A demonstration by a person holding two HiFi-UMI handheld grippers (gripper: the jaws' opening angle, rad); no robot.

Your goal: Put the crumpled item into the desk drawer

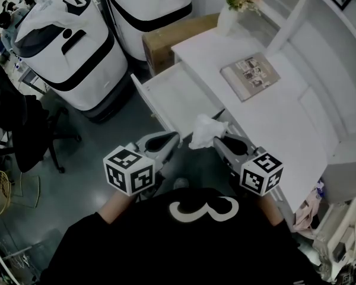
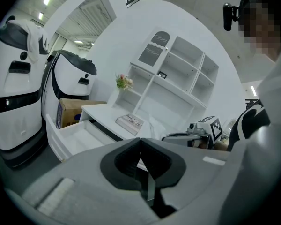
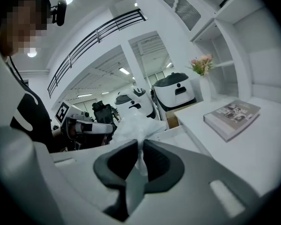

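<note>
At the near side of the open desk drawer [image 1: 178,94], the right tool [image 1: 222,141] pinched the crumpled item [image 1: 206,130] — left tool [image 1: 166,140] pressed together, empty. Next move called for carrying it fwd & lowering it inside the walls before release.

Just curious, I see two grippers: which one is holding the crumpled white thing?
The right gripper: its jaws pinch the crumpled white item, while the left gripper is shut on nothing.

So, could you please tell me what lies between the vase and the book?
Nothing: the desk is bare between the vase and the book, clearest in the head view.
</note>
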